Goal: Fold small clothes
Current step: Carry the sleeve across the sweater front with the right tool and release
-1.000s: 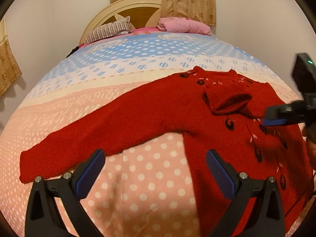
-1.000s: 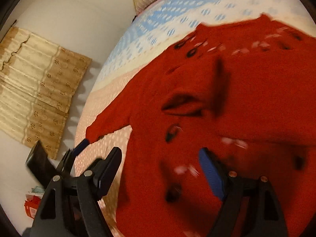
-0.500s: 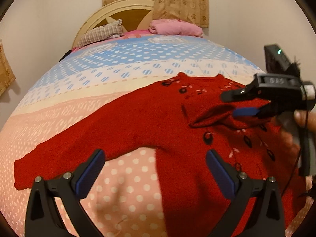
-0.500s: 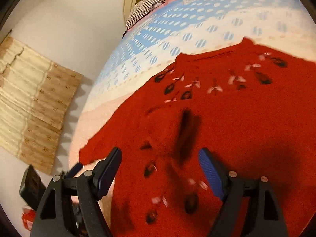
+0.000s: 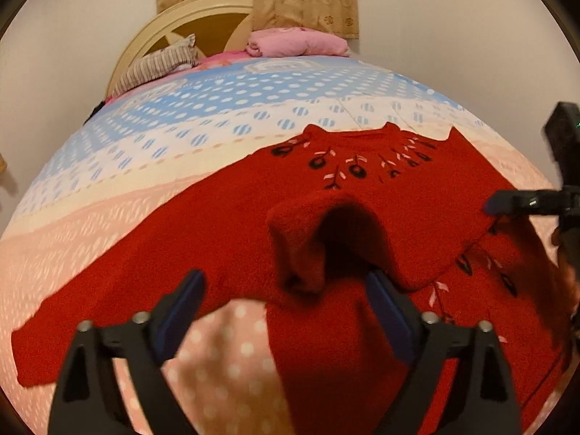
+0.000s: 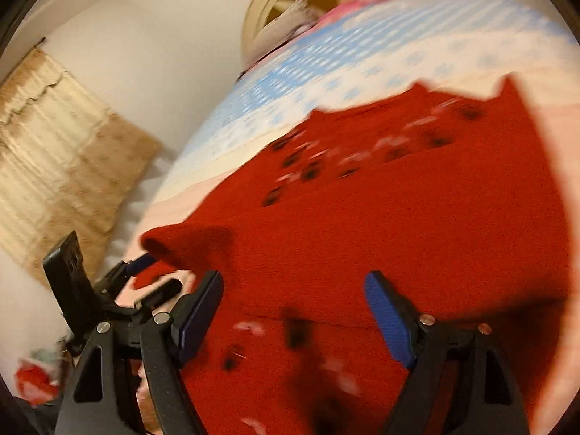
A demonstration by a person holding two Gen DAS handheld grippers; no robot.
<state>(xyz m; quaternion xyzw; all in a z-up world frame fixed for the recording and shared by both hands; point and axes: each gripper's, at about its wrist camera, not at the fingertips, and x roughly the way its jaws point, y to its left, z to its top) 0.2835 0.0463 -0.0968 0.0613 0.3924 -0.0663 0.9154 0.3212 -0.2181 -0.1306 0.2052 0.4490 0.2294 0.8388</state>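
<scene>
A red knitted sweater (image 5: 224,232) with dark flower embroidery lies face up on the bed. One sleeve stretches out to the left; the other sleeve is folded across the chest, its open cuff (image 5: 308,239) facing me. My left gripper (image 5: 286,308) is open and empty, low over the sweater just below that cuff. My right gripper (image 6: 293,311) is open and empty above the sweater's body (image 6: 398,224). The right gripper also shows at the right edge of the left wrist view (image 5: 525,203). The left gripper shows at the lower left of the right wrist view (image 6: 145,275).
The bed has a pink, cream and blue polka-dot sheet (image 5: 217,108). A striped pillow (image 5: 156,65) and a folded pink blanket (image 5: 297,41) lie by the headboard (image 5: 203,18). Curtains (image 6: 54,145) hang on the wall left of the bed.
My left gripper has moved forward and right, close to the folded sleeve's cuff. My right gripper has pulled back to the right, away from the sleeve. Both stay open.
</scene>
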